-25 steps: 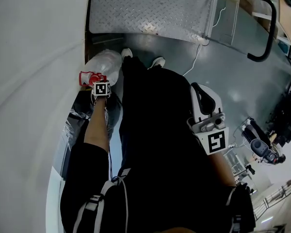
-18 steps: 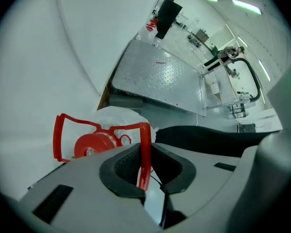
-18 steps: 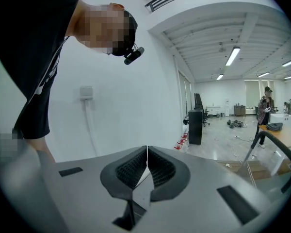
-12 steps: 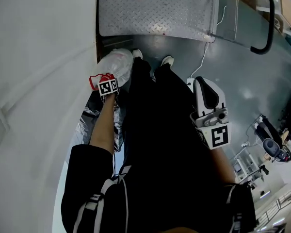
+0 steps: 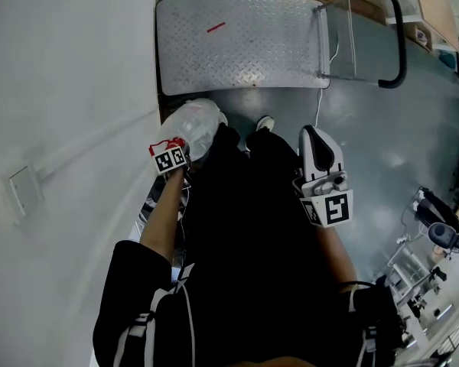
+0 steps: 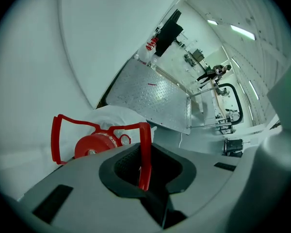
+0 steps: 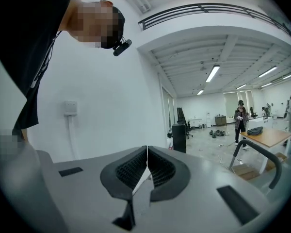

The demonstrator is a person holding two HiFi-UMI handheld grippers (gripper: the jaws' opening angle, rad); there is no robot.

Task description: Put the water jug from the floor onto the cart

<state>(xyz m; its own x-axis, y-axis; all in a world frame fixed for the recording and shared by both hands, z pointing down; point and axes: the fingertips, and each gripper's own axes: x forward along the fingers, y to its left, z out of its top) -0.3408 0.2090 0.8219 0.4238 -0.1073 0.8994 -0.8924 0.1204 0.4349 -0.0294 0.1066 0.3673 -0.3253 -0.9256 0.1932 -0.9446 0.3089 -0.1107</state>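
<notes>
Currently, the left gripper (image 6: pixel 144 171) is clamping the red handle (image 6: pixel 144 142) of the water jug (image 5: pixel 193 122), holding it beside the wall (image 5: pixel 69 90), just short of the cart (image 5: pixel 237 44). The right gripper (image 7: pixel 147 171) is pressing its jaws together on nothing.

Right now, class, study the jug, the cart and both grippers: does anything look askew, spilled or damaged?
One thing: the left gripper is shut on one side strap of the red handle, beside the cap rather than over it, so the water jug appears to hang tilted. No spill or damage shows.
</notes>
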